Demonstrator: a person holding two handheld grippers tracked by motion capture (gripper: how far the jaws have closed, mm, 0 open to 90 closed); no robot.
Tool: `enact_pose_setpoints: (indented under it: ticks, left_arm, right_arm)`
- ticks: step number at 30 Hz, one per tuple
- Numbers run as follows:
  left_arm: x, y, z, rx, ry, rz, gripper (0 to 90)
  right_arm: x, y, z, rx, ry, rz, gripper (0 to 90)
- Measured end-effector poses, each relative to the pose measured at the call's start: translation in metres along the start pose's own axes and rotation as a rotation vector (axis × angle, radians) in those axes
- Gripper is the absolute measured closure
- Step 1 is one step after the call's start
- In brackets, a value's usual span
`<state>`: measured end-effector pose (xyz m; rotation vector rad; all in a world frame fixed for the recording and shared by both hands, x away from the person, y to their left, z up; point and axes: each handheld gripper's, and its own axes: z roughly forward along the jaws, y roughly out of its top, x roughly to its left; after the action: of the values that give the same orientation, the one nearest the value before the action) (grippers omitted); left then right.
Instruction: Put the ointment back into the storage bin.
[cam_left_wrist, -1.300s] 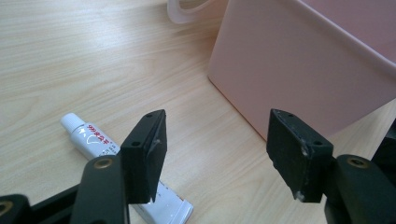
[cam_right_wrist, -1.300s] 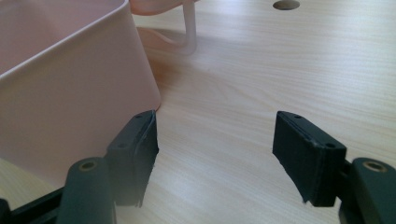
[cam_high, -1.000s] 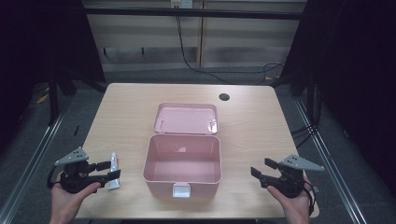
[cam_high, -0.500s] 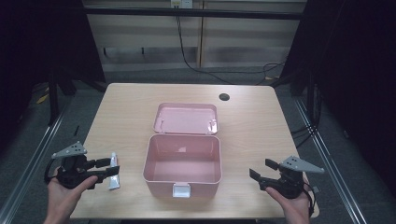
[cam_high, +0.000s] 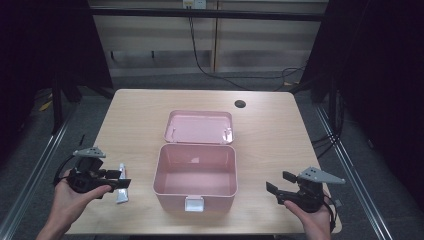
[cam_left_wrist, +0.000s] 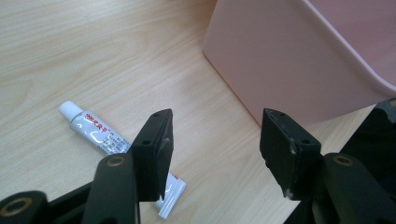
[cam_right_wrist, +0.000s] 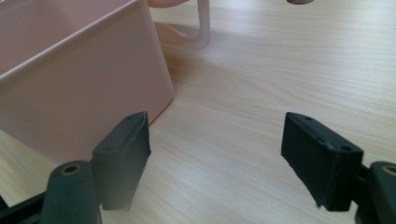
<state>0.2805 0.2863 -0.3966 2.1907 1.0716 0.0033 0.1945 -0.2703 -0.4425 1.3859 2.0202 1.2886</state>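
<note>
Now I am holding my left gripper (cam_high: 120, 183) at the near left edge of the table (cam_high: 280, 125), jaws apart and empty, just above the tube (cam_left_wrist: 100, 137) lying flat beside the box (cam_high: 196, 175). My right gripper (cam_high: 278, 184) is hovering near the near right corner, jaws wide apart, gripping nothing. The tube is looking light, soft and squeezable, so I am judging its middle the place to pinch, gently. Farther off, the lid (cam_high: 200, 126) is lying open behind the empty box.
</note>
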Motion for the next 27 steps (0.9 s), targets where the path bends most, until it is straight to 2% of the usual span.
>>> enact_pose_setpoints:
  ticks: [2,5,8,10,13,15,17,20,27]
  left_arm:
    - [0.004,0.004,0.000,0.025,-0.001,-0.019,44.2]
    - [0.008,0.009,0.000,0.044,0.038,-0.068,51.2]
    - [0.011,0.012,0.000,0.085,0.019,-0.061,48.9]
    - [0.011,0.015,0.000,0.116,0.040,-0.055,49.0]
    - [0.013,0.017,-0.001,0.150,0.035,-0.041,48.7]
    - [0.014,0.019,-0.001,0.174,0.054,-0.048,47.5]
    - [0.015,0.020,0.001,0.184,0.053,-0.058,47.3]
    - [0.020,0.020,0.006,0.194,0.080,-0.093,47.3]
    - [0.037,0.019,0.018,0.263,0.078,-0.125,48.7]
  right_arm:
    - [0.000,0.000,0.000,0.001,0.006,0.001,23.9]
    - [0.000,0.000,0.000,0.003,0.009,0.001,23.9]
    - [0.000,-0.001,0.001,0.014,0.017,0.008,23.7]
    - [0.000,-0.001,0.002,0.015,0.018,0.002,23.6]
    - [0.000,0.000,0.002,0.016,0.022,0.000,23.6]
    - [0.000,0.000,0.002,0.019,0.023,0.001,23.6]
    - [0.001,-0.001,0.003,0.023,0.026,0.005,23.5]
    - [0.001,-0.001,0.003,0.026,0.030,0.004,23.2]
    - [0.000,-0.001,0.004,0.030,0.032,0.003,23.1]
